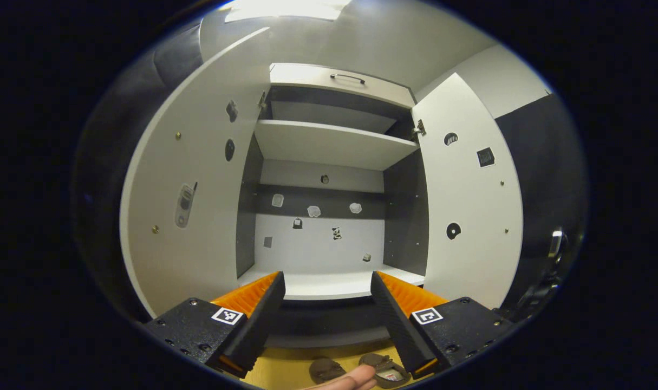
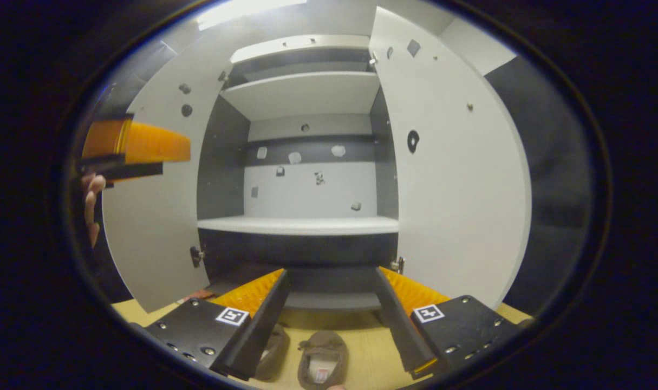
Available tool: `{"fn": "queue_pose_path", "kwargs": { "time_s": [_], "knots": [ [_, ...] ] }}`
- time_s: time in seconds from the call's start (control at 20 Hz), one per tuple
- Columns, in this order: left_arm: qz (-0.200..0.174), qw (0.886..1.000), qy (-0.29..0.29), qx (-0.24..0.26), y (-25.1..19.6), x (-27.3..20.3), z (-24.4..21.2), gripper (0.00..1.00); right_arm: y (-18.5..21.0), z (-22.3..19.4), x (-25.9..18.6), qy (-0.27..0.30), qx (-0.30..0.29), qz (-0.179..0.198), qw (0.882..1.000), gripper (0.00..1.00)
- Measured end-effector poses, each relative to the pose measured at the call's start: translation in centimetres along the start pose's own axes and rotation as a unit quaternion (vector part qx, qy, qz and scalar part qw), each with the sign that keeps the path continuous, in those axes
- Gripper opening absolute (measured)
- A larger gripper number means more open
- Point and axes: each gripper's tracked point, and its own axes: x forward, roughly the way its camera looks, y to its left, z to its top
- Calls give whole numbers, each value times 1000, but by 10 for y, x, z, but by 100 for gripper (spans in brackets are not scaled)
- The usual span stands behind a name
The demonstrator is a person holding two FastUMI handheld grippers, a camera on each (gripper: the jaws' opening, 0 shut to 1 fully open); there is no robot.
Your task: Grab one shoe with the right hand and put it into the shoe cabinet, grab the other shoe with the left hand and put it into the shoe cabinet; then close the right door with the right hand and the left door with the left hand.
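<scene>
- Left gripper view: the left gripper (image 1: 327, 281) is held before the shoe cabinet (image 1: 329, 146), fingers spread wide and holding nothing, the gap between them framing the front edge of the lower shelf (image 1: 329, 284).
- Both doors stand swung outward: the left door (image 1: 193, 189) and the right door (image 1: 469, 206) flank a wide, unobstructed opening.
- The upper shelf (image 1: 329, 143) leaves a tall bay beneath it; small stickers dot the back panel and the door insides.
- Two brown shoes (image 1: 326, 370) lie on the yellow floor (image 1: 285, 368) below the gripper, near the cabinet base, with a fingertip (image 1: 356, 378) just beside them.
- Right gripper view: the right gripper (image 2: 331, 279) sits lower, fingers likewise parted and empty, aimed at the dark recess under the shelf edge.
- One shoe (image 2: 323, 355) lies between its fingers on the floor, toe toward the cabinet; the other (image 2: 272, 346) lies partly behind the left-hand finger.
- The left gripper (image 2: 139, 149) shows at the upper left, a hand (image 2: 92, 208) behind it, in front of the left door.
</scene>
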Motion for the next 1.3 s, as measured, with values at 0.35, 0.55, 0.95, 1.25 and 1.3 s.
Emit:
{"fn": "queue_pose_path", "kwargs": {
  "time_s": [0.35,0.55,0.95,1.25,1.3],
  "knots": [
    [31,999,24,-2,34,36,-31,97,18,-137,6,145,-17,2,989,95],
    [6,1000,26,-9,31,43,-34,96,37,-195,-4,217,-4,20,976,95],
    [51,999,15,5,73,63,-36,96,51,-227,37,286,46,20,957,50],
    [56,997,55,1,79,85,-65,96,46,-253,56,317,3,14,948,13],
    [54,997,58,3,78,87,-68,96,43,-243,62,297,-6,30,954,12]
  ]
}}
